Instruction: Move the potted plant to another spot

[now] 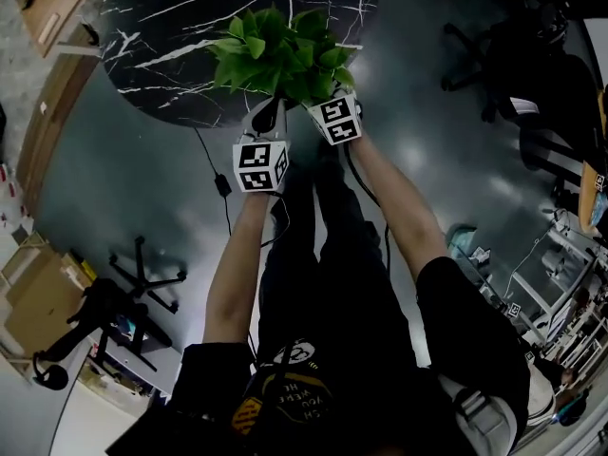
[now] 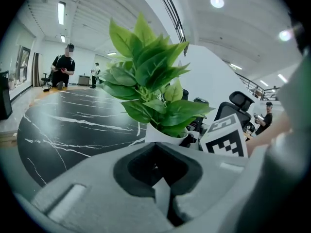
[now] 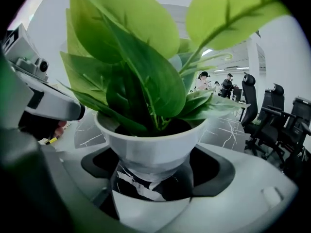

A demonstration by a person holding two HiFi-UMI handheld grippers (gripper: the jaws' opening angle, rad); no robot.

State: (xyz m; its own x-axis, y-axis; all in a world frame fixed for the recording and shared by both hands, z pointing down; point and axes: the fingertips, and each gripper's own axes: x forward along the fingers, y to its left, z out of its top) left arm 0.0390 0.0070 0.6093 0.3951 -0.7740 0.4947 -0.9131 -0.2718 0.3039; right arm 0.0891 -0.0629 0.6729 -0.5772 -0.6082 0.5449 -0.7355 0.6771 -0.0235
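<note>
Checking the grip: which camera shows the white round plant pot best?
The right gripper view: the white round plant pot fills the centre, seated in the right claw. The left gripper view shows only its rim under green leaves; in the head view, leaves cover it.

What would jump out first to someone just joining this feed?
The bright green potted plant at the near edge of the black marble table stands out vividly against the dark floor. Next comes its white pot, gripped by the right gripper, while the left gripper is shut and empty just beside it.
</note>
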